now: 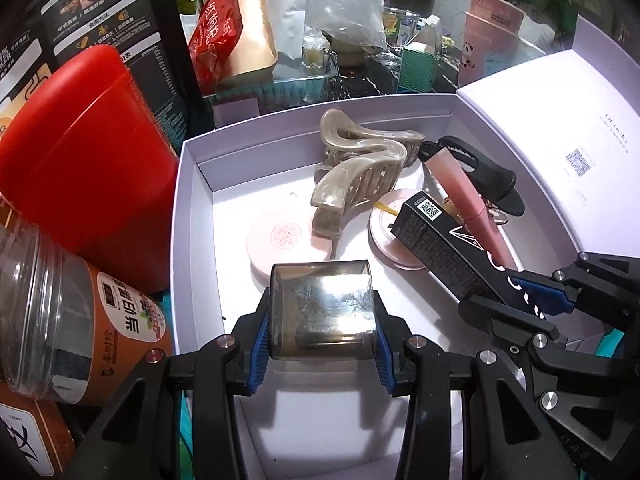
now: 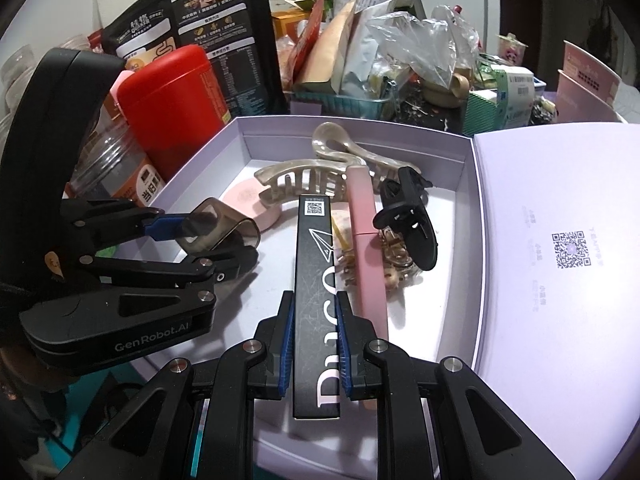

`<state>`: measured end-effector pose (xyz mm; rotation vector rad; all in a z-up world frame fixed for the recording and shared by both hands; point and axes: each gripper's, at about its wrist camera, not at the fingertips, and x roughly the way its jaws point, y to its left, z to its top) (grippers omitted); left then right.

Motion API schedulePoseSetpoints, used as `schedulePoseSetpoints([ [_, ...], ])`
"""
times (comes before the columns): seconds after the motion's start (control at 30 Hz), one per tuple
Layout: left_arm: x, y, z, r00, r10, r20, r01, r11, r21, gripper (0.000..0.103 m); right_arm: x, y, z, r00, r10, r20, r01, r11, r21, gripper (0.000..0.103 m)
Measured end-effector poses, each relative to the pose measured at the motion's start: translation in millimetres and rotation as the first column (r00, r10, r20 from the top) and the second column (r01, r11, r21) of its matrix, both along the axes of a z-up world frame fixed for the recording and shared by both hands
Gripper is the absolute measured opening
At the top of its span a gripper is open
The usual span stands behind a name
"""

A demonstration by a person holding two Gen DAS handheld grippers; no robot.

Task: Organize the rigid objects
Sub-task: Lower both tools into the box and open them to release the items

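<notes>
My left gripper [image 1: 322, 316] is shut on a smoky translucent curved clip [image 1: 322, 308], held over the near part of the white box [image 1: 188, 208]. It also shows in the right wrist view [image 2: 212, 228]. My right gripper [image 2: 314, 344] is shut on a long black carton [image 2: 314, 280], which lies over the box's right side [image 1: 444, 248]. In the box lie a beige claw clip [image 1: 360, 172], a pink tube [image 2: 366, 240], a black clip [image 2: 412, 220] and two round pink compacts [image 1: 280, 240].
A red canister [image 1: 84, 160] and a clear jar with an orange label [image 1: 60, 320] stand left of the box. The box's open lid [image 2: 560, 240] lies to the right. Bags, packets and cartons crowd the back [image 1: 320, 32].
</notes>
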<state>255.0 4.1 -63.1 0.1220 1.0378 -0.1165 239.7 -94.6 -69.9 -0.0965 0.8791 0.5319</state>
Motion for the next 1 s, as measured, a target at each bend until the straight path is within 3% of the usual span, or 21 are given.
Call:
schedulePoseSetpoints([
  [0.6, 13.9, -0.3, -2.5, 0.999, 0.001, -0.033, 0.000, 1.000, 0.016, 0.043, 8.5, 2.2, -0.4, 1.000, -0.013, -0.011, 0.013, 1.000, -0.015, 0.019],
  [1.0, 6.4, -0.5, -2.0, 1.000, 0.015, -0.002, -0.015, 1.000, 0.021, 0.043, 10.0, 5.4, -2.0, 1.000, -0.002, -0.011, 0.002, 0.999, -0.041, 0.019],
])
